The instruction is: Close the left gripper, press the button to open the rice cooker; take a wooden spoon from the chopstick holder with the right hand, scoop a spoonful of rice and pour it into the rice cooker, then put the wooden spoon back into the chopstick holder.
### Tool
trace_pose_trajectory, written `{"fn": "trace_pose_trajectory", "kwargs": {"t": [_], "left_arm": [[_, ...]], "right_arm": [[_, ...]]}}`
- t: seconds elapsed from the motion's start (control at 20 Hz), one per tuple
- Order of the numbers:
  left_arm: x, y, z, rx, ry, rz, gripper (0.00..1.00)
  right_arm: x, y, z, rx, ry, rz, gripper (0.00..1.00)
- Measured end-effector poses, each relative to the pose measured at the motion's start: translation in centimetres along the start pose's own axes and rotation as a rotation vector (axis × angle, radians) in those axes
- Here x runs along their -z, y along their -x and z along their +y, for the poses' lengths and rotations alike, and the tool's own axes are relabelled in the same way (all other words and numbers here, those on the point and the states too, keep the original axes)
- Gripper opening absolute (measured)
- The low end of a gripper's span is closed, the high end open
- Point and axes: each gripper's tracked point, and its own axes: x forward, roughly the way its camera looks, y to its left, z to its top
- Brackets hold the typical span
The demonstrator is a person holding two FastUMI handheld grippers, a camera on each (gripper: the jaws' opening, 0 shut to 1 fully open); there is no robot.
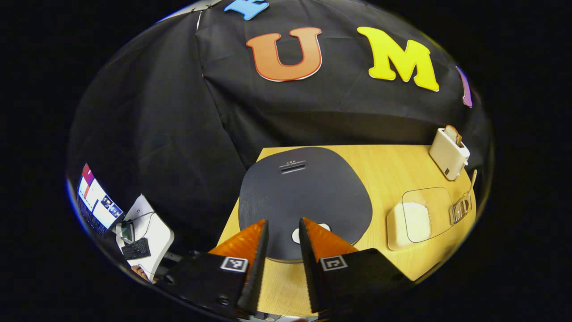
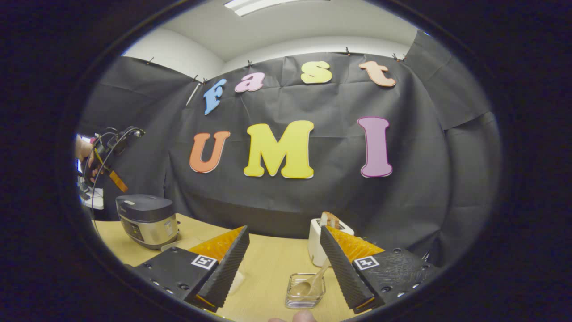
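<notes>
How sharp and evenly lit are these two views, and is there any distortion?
Left gripper view: the rice cooker lid is sharp with a soft sheen, and the table edge bows from fisheye. Right gripper view: a ceiling light glares at the top, while the wooden spoon stays crisp.

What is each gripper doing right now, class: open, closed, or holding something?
Left gripper: open, holding nothing, above the closed rice cooker.
Right gripper: open, holding nothing, near the wooden spoon in the chopstick holder.
</notes>
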Motion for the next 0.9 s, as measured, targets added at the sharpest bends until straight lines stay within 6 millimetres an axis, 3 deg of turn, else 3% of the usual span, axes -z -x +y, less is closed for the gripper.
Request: {"fn": "trace_pose_trajectory", "kwargs": {"t": [0.05, 0.25, 0.35, 0.7, 0.9], "left_arm": [[0.2, -0.4, -0.5, 0.011, -0.006, 0.024, 0.3], [1.0, -1.0, -2.9, 0.071, -0.01, 0.082, 0.12], [1.0, -1.5, -3.0, 0.068, -0.013, 0.08, 0.03], [1.5, -1.9, -3.2, 0.114, 0.004, 0.04, 0.0], [1.1, -1.6, -2.8, 0.028, 0.002, 0.075, 0.03]], "right_arm": [[0.2, 0.0, -0.2, 0.006, -0.003, 0.004, 0.95], [0.8, 0.2, -1.1, 0.028, -0.003, 0.011, 0.95], [1.2, 0.3, -1.5, 0.036, 0.001, 0.02, 0.95], [1.7, 0.7, -3.5, 0.069, -0.014, 0.022, 0.95], [1.8, 1.2, -5.5, 0.107, -0.005, 0.027, 0.95]]}}
